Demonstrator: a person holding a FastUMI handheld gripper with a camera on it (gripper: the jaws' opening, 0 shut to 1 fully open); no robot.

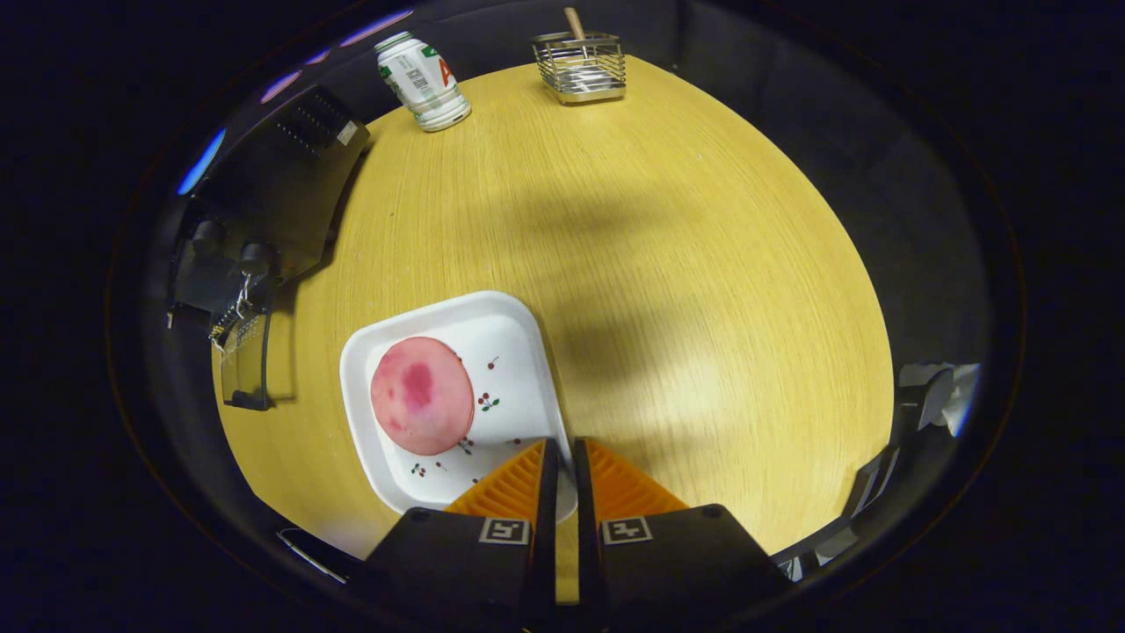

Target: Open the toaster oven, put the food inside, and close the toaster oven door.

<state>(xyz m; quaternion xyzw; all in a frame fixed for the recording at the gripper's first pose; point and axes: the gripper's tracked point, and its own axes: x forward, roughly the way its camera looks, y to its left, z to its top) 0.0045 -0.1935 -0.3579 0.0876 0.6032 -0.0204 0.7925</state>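
Note:
A round pink bun (422, 394) lies on a white square plate (505, 352) with small cherry prints, on the wooden table. My gripper (562, 457) stands at the plate's near right corner. Its orange fingers (514, 483) are closed to a thin gap, one over the plate and one over the table, with the plate's rim running between them. The black toaster oven (272, 193) sits to the left of the plate, and its glass door (244, 360) is folded open toward the table.
A white drink can (424, 81) stands at the far edge beside the oven. A wire rack (582, 66) with a wooden handle in it stands further right along that edge. Bare wooden table (703, 290) stretches beyond the fingers and to their right.

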